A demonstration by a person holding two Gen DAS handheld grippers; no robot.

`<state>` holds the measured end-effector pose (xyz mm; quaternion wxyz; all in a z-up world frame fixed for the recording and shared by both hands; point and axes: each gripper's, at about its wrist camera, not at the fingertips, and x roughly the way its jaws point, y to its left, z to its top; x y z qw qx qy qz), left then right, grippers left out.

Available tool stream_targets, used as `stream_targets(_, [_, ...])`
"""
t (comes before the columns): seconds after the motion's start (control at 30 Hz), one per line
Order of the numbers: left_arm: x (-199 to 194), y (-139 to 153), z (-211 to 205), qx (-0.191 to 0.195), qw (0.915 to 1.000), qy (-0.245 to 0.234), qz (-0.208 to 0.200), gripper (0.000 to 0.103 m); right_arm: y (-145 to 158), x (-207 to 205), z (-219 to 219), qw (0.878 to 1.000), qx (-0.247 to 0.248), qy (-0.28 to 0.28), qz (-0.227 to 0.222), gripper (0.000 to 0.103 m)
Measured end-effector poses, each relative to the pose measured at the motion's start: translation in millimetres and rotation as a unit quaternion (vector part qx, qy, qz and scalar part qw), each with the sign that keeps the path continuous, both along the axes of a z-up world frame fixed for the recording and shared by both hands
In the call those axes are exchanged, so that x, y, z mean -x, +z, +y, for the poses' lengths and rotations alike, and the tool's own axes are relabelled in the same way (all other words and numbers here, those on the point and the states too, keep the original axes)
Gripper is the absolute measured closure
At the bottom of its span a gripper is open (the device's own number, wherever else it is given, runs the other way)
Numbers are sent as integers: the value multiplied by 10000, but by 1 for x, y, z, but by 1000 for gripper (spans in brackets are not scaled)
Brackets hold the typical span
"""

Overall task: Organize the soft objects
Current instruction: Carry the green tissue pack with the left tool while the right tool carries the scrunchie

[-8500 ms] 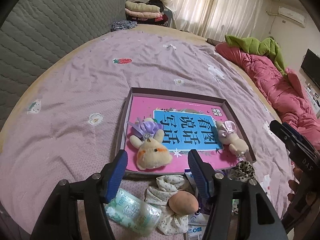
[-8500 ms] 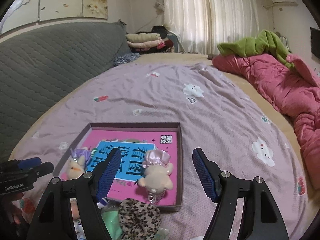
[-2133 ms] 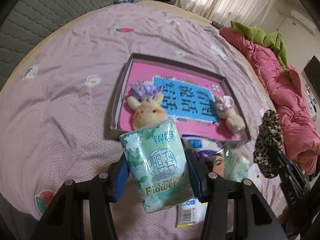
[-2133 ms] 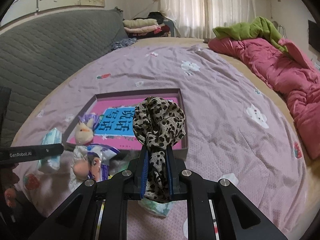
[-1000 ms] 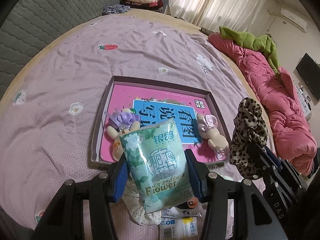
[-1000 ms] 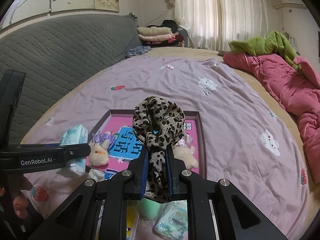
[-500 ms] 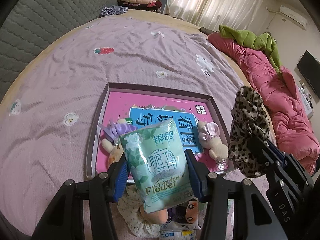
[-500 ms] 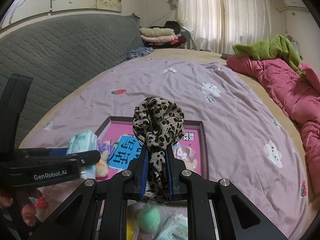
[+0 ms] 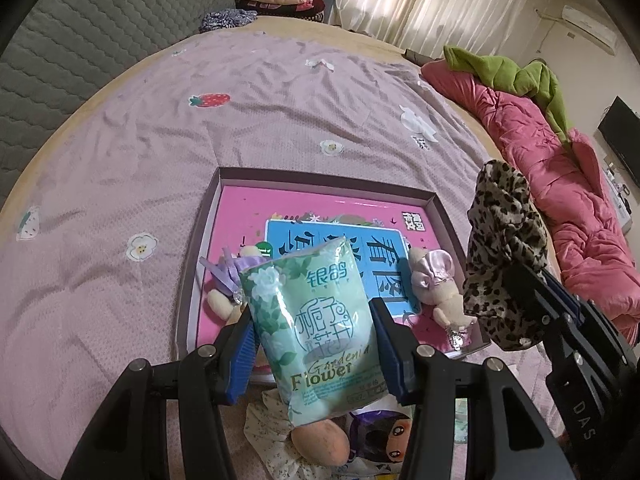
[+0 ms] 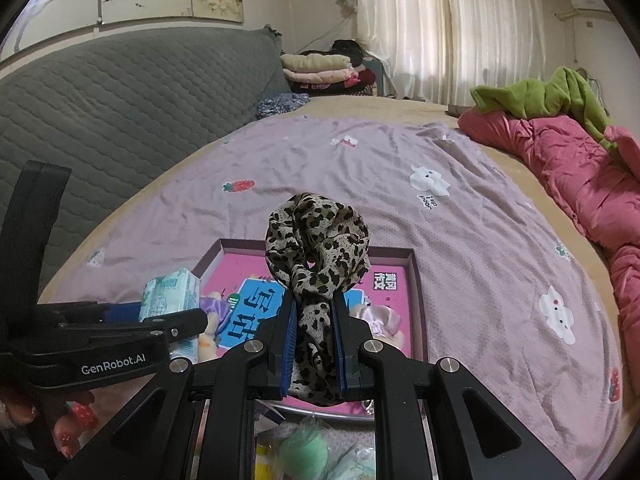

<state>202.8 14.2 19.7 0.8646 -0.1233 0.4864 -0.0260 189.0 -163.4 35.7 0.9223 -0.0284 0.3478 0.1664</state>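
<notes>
Both hand-held grippers are drifting closer over the tray [image 9: 436, 204]: my left hand-held gripper [image 9: 316, 344] is clamping the tissue pack [image 9: 316, 320], my right hand-held gripper [image 10: 314, 338] is pinching the leopard scrunchie [image 10: 316, 248].

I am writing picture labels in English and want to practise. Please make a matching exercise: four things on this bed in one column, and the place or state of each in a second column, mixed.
Things:
1. green plastic tissue pack
2. leopard-print fabric scrunchie
3. small plush bear with pink satin bow
4. orange foam egg

Places:
A. lying in the shallow pink box
B. held in the left tongs
C. on the bedsheet, near side of the box
D. pinched in the right tongs

Pairs: 1-B, 2-D, 3-A, 4-C
</notes>
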Motion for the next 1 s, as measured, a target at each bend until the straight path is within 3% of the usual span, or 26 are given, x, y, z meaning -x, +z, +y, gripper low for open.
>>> stream_targets(0.5, [-16, -30, -10, -85, 9995, -145, 271, 50, -18, -11, -4, 9997, -56, -67, 227, 87])
stream_targets(1.0, [-44, -60, -32, 35, 9950, -737, 669, 50, -45, -20, -5, 9984, 123, -25, 555, 86])
